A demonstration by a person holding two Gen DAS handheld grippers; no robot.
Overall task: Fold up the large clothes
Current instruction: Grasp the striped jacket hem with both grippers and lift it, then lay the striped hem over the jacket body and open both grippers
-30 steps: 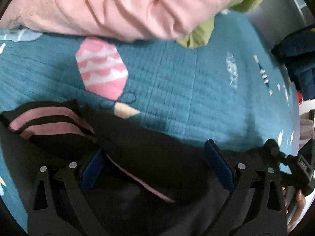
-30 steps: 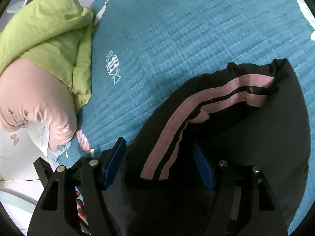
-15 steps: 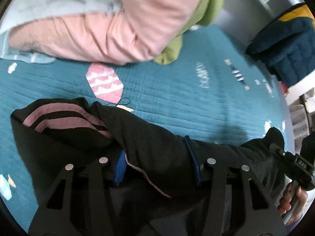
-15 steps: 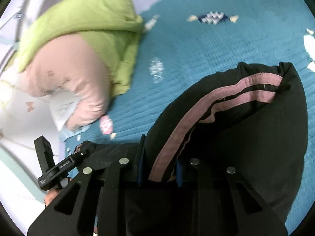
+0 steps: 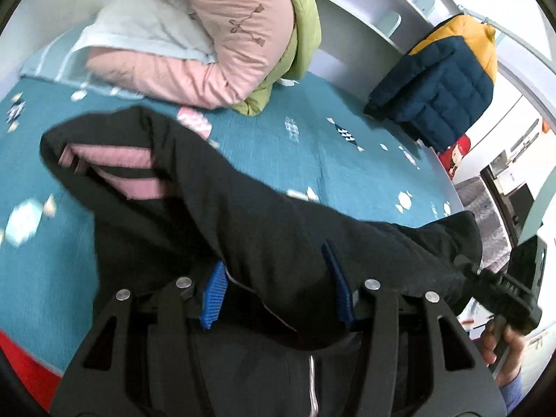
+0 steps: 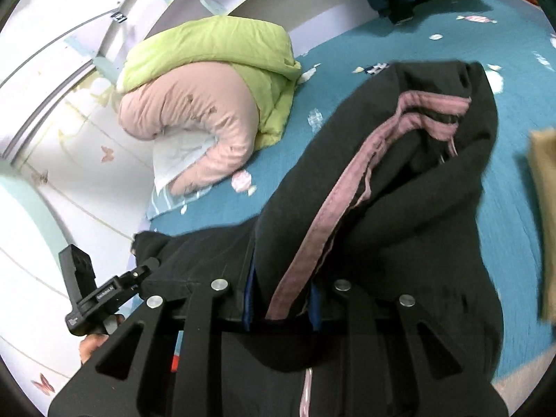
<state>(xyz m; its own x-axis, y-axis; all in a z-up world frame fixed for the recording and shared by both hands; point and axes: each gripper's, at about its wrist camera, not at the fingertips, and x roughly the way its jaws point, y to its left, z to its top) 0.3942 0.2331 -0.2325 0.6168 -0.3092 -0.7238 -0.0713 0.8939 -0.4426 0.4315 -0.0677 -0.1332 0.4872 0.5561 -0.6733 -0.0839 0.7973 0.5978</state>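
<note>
- Two grippers grip one black garment (image 5: 271,243) with pink stripes, held up over a teal quilt (image 5: 347,160).
- Left gripper (image 5: 278,292): its jaws are clenched on a thick bunch of the black cloth, which fills the whole gap between the blue pads (image 5: 212,290).
- Ahead and left of those jaws, the garment spreads out, with its striped part (image 5: 121,170) folded back so the pink bands face up.
- Right of the left jaws, the cloth runs in a taut band to the right gripper, seen at the frame's edge with a hand (image 5: 504,344) under it.
- Right gripper (image 6: 281,305): its jaws are pinched nearly together on a fold of the cloth, with a pink stripe (image 6: 333,201) running straight out from between them.
- Ahead and right of the right jaws, the garment (image 6: 399,208) hangs in a loose heap, its far edge blurred.
- Left of the right jaws, the cloth stretches to the left gripper, seen from the side.
- Far ahead of both pairs of jaws, a pink and green duvet (image 6: 194,104) lies bundled on the quilt (image 6: 312,52) with a pale pillow (image 5: 146,24) tucked in it.
- Ahead and right of the left jaws, a navy and yellow jacket (image 5: 438,80) sits at the quilt's edge.
- Right of the right jaws, a tan cloth (image 6: 545,208) shows at the frame's edge, blurred.
</note>
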